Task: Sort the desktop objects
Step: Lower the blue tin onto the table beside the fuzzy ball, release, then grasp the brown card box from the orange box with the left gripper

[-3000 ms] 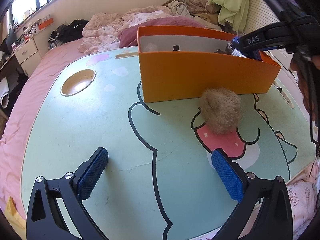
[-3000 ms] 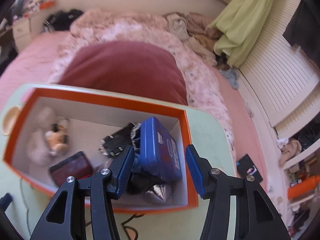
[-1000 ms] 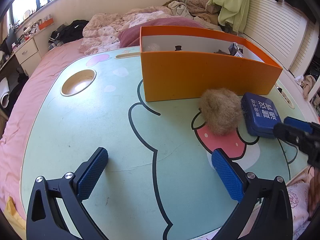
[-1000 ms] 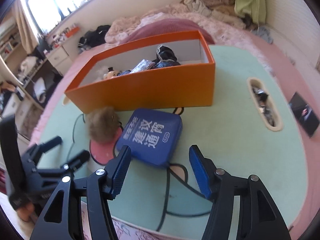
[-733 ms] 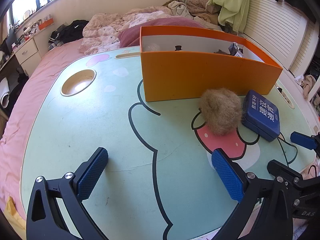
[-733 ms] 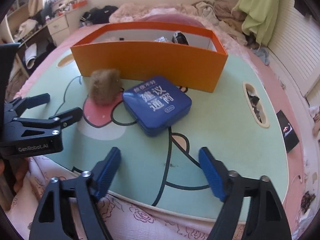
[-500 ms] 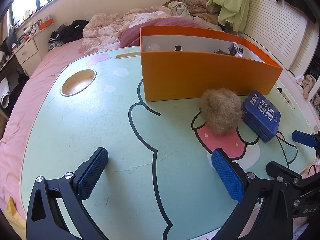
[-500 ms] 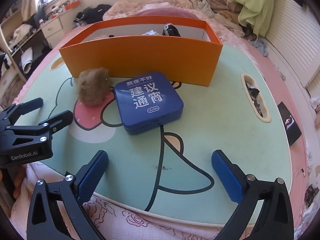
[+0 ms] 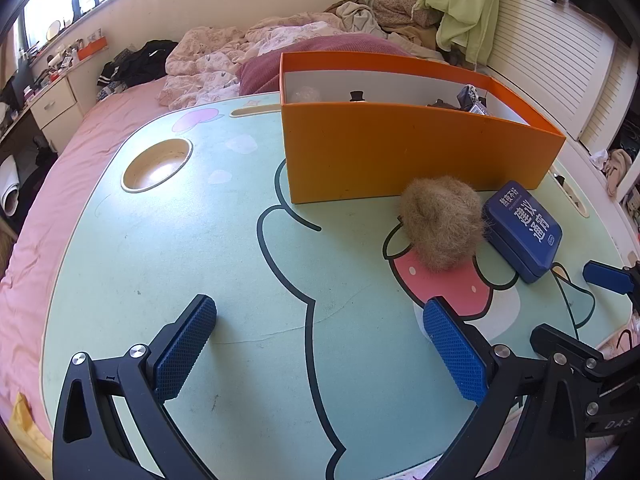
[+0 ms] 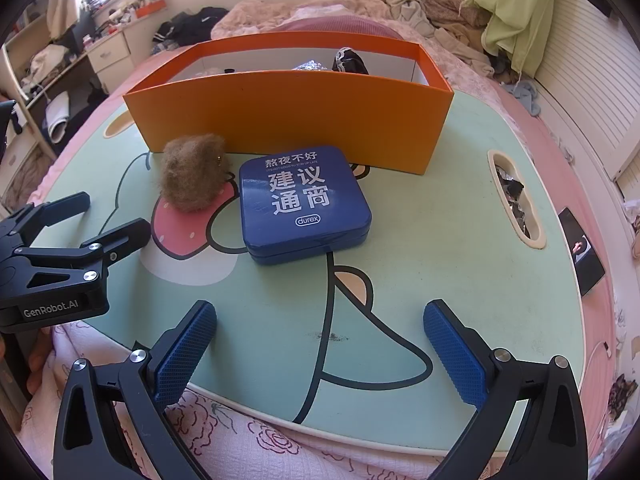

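A blue tin with white Chinese lettering lies flat on the green cartoon table, in front of the orange box. A brown fuzzy ball sits just left of the tin. In the left wrist view the ball and the tin lie ahead to the right, before the orange box. My right gripper is open and empty at the table's near edge, short of the tin. My left gripper is open and empty over the table; it also shows in the right wrist view.
The orange box holds several small items. A round cup hole is at the table's far left and a slot with clutter at its right. A bed with pink bedding surrounds the table. A phone lies right of it.
My right gripper lifted the blue tin from the orange box, set it on the table beside the fuzzy ball, let go and drew back toward the near edge. The left gripper stayed still.
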`<state>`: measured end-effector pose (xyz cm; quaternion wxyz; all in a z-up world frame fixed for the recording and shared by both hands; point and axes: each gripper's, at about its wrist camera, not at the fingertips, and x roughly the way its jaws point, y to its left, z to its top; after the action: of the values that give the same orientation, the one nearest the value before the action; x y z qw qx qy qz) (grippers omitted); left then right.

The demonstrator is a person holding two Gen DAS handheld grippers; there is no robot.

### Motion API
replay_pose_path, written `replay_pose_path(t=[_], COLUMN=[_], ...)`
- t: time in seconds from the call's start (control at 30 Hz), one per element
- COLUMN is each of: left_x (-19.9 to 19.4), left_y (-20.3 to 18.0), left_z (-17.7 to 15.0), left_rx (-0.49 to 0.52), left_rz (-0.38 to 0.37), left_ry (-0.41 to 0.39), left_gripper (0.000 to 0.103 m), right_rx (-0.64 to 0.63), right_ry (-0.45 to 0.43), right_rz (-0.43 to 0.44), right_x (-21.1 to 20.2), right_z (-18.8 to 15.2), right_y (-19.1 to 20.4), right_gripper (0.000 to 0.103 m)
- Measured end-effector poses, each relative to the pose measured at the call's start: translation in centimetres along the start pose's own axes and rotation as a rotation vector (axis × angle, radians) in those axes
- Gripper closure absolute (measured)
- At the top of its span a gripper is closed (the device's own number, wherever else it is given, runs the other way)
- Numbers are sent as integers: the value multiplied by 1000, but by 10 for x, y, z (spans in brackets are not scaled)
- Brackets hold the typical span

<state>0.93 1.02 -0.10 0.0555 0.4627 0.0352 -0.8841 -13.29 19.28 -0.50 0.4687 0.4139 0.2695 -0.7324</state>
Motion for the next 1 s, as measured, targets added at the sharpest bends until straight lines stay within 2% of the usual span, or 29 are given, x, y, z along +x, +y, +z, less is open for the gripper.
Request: replay_pose_path(t=[0.57, 0.67, 0.7, 0.77, 0.83, 0.93, 1.0], left_x=[-1, -9, -15, -34, -52, -77, -82], left_y=[-1, 2, 3, 2, -4, -28, -50], left_z=[1, 3, 4, 11, 25, 61, 91], left_rx=[0, -12, -21, -24, -15, 65, 134], left_rz=[1, -27, -33, -72, -137, -201, -245], left_ry=[0, -17, -34, -83, -117, -162, -153], left_gripper=[0, 1, 2, 17, 25, 30, 36], right_rx=[0, 0, -1, -1, -1, -1, -1], right_ry=[0, 0, -1, -2, -1, -1, -1], right_rz=[1, 1, 1, 2, 1, 2, 2], right_x=[0, 0, 0, -1, -1, -1, -1], right_z=[0, 0, 0, 0, 0, 0, 0], right_y=[0, 1, 2, 3, 2, 2, 3], right_gripper=[0, 0, 0, 0, 0, 0, 0])
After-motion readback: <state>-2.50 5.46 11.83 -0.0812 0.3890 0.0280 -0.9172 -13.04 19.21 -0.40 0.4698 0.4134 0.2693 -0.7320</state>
